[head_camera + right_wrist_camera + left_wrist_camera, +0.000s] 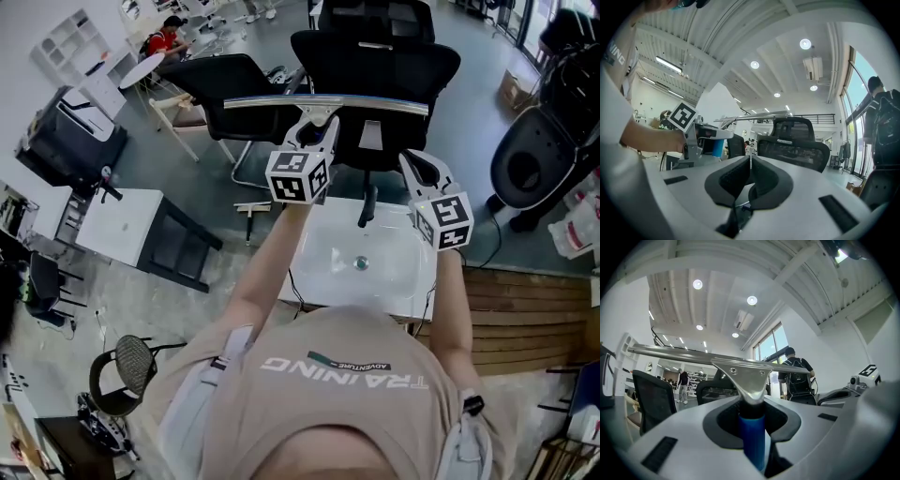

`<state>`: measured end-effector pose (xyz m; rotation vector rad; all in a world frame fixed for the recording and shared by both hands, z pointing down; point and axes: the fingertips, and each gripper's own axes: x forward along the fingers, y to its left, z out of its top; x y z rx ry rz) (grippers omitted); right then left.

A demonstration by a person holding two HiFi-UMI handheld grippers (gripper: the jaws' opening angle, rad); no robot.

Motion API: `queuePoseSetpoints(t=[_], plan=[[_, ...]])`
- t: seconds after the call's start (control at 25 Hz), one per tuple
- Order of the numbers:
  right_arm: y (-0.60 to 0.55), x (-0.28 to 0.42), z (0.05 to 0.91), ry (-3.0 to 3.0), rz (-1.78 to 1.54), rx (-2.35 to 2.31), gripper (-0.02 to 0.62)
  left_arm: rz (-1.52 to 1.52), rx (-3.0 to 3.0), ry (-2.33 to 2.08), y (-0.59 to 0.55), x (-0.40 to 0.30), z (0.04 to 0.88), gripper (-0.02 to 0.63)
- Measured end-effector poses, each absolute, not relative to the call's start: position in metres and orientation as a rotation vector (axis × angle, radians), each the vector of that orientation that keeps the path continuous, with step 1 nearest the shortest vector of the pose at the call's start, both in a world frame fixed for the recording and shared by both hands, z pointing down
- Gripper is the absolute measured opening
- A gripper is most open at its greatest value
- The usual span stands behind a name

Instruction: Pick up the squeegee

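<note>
We hold the squeegee [328, 101] in the left gripper [317, 127], in the upper middle of the head view. Its long metal blade lies level across the frame, in front of the black office chair [375, 56]. In the left gripper view the jaws are closed on the blue handle [752, 437], just below the metal neck. The blade runs from the left edge to right of centre. The squeegee is off every surface and carried by this one grip alone.

The right gripper [419, 169] sits at centre right of the head view, beside the left one and above the white basin [319, 272]. In its own view the pads meet in a thin line with nothing between them, so it is closed and empty.

We judge the pick-up to be done or nearly so, and the risks now lie in carrying. The blade is wide and the grip is narrow, on a smooth round handle. A quick swing or tilt could make the handle twist or slide between the pads. If the grip slackens, the squeegee would likely fall toward the basin below.

The blade's ends reach well beyond the gripper on both sides. Turning it without watching those ends could knock one against the chair back. The right gripper is close by, and raising it carelessly could strike the blade's right end and lever the handle loose.
</note>
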<state>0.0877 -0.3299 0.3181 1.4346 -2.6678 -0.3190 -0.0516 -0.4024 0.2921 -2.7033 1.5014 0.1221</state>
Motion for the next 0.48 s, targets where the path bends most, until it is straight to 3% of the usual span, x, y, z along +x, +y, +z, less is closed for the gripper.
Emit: queuePoseSetpoints(t=[0.48], plan=[[-0.326, 0.100, 0.323, -2.662, -0.261, 1.515, 0.037, 0.102, -2.693, 1.531, -0.407, -0.070, 0.306, 0.098]])
